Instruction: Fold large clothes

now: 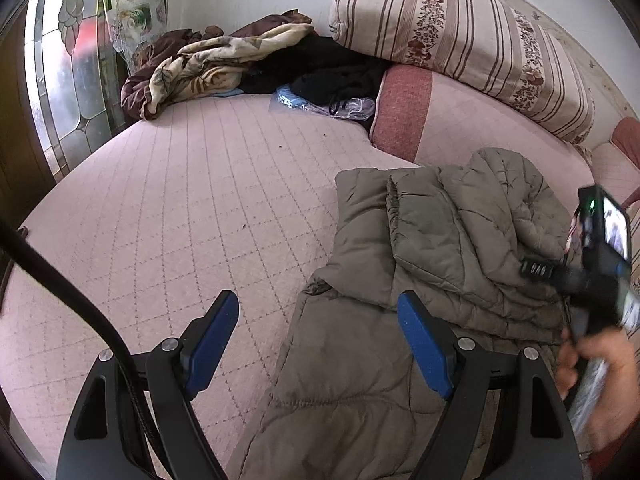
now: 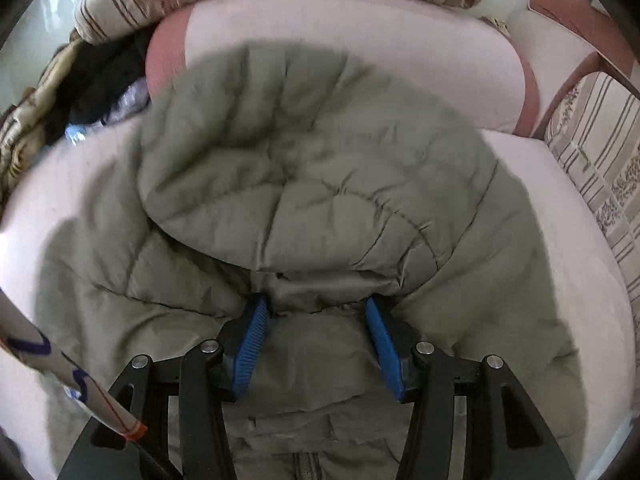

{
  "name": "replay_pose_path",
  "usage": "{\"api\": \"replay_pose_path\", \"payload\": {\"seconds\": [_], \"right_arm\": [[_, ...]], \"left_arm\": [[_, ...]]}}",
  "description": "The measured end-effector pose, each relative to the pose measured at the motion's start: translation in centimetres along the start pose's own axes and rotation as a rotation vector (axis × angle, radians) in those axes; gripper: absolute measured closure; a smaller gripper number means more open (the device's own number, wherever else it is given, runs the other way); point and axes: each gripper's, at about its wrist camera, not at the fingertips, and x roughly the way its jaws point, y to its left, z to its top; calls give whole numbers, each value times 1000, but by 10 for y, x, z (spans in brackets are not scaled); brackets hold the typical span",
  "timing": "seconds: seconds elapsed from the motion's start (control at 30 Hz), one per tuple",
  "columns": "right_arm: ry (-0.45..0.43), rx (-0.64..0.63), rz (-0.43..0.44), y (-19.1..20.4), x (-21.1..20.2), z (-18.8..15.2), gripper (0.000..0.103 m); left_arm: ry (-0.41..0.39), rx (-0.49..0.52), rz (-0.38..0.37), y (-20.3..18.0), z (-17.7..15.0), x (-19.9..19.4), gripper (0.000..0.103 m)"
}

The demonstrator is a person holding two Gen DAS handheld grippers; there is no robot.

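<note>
Closest in, the left hand-held gripper (image 1: 316, 340) is held with its blue pads spread wide apart and nothing between them; one pad hangs over the bare bed, the other over the near edge of the jacket. A black cable (image 1: 80, 300) is draped across the left side of that view.

The right hand-held gripper (image 2: 316, 340) is seen low over the olive puffer jacket (image 2: 312, 184), pads apart, with a bunched ridge of quilted fabric sitting between them. Whether the fabric is actually pinched can't be told, but the gap looks too wide for a real clamp. In the left wrist view that same gripper's body and the hand (image 1: 600, 380) holding it are caught at the far right edge, blurred.

The jacket (image 1: 420, 260) is spread on the pink quilted bed (image 1: 180, 208), toward its right side, with a sleeve and upper part folded over onto the body so it's lying in layers.

Further back, a pink pillow with a reddish end (image 1: 404, 112) is lying just beyond the jacket. Behind that, a striped floral bolster (image 1: 460, 36) is propped along the wall. At the far left corner a heap is piled up: a brown and cream blanket (image 1: 192, 64), black clothes (image 1: 332, 68), and a bluish plastic bag (image 1: 292, 100) tucked under them.
</note>
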Motion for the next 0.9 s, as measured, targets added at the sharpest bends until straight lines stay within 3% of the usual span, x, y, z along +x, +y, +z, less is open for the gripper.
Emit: {"api": "replay_pose_path", "payload": {"seconds": [0.27, 0.4, 0.5, 0.7, 0.9], "right_arm": [[-6, -58, -23, 4, -1, -12, 47], [-21, -37, 15, -3, -17, -15, 47], [-62, -26, 89, -22, -42, -22, 47], [-163, 19, 126, -84, -85, -31, 46], [-202, 60, 100, -132, -85, -11, 46]], "left_arm": [[20, 14, 18, -6, 0, 0, 22], [23, 12, 28, -8, -1, -7, 22], [23, 36, 52, -12, -7, -12, 22], [32, 84, 63, -26, -18, -25, 22], [102, 60, -16, -62, 24, -16, 22]]}}
